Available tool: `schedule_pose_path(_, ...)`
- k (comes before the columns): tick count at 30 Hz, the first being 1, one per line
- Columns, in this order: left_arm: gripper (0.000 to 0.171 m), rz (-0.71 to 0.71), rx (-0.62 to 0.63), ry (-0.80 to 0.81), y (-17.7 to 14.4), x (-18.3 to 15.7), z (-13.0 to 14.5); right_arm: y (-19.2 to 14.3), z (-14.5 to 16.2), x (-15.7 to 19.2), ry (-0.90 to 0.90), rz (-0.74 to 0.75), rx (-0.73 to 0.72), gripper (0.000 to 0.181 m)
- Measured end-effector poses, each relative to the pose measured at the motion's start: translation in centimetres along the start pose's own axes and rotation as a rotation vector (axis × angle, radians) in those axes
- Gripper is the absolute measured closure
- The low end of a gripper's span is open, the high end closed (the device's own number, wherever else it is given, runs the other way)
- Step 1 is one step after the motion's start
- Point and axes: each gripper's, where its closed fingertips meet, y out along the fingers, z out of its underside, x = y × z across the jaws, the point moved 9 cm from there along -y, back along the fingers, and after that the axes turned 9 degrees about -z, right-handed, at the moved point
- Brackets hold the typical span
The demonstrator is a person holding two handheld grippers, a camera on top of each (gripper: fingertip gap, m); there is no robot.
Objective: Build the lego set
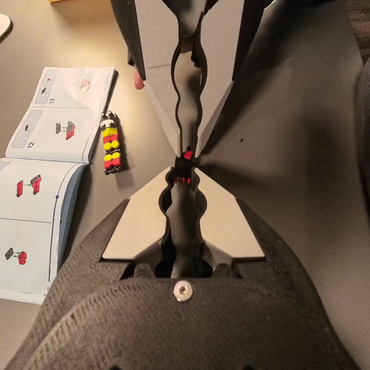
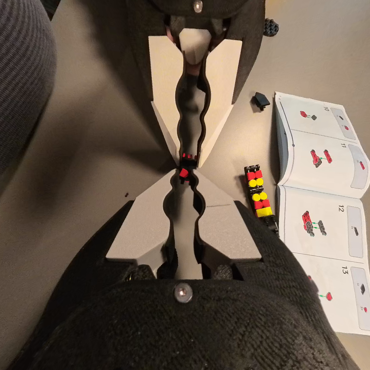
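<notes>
Your left gripper (image 1: 182, 173) pinches the small black-and-red brick assembly (image 1: 182, 170). Your right gripper (image 2: 185, 176), at 12 o'clock, pinches a tiny red sloped brick (image 2: 183, 173); keep studs aligned, press straight

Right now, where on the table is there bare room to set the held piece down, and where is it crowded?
Bare table lies on the side of the two meeting grippers away from the booklet, marked only by a small dark speck. The other side is crowded: the yellow and red strip build lies beside the open instruction booklet, with a loose black piece near the booklet's corner.
</notes>
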Motion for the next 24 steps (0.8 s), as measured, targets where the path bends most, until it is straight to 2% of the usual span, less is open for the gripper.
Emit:
schedule_pose_path(5, 0.156, -0.009, -0.009, -0.029, -0.3, 0.5, 0.0, -0.6, -0.3, 0.1, -0.090, 0.075, -0.044, 0.152)
schedule_pose_path(9, 0.156, 0.026, -0.031, -0.104, -0.8, 1.3, -0.1, -0.7, -0.1, 1.2, -0.450, 0.297, -0.007, 0.149)
schedule_pose_path(13, 0.156, 0.079, -0.050, -0.183, -1.2, 1.9, -0.2, 0.1, -0.2, 2.3, -0.668, 0.409, 0.088, 0.152)
schedule_pose_path(18, 0.156, 0.139, -0.054, -0.244, -1.4, 2.1, -0.1, 0.7, -0.2, 2.8, -0.750, 0.437, 0.152, 0.157)
schedule_pose_path(24, 0.156, 0.216, -0.062, -0.296, -1.4, 2.1, -0.1, 0.7, -0.3, 3.0, -0.764, 0.429, 0.124, 0.169)
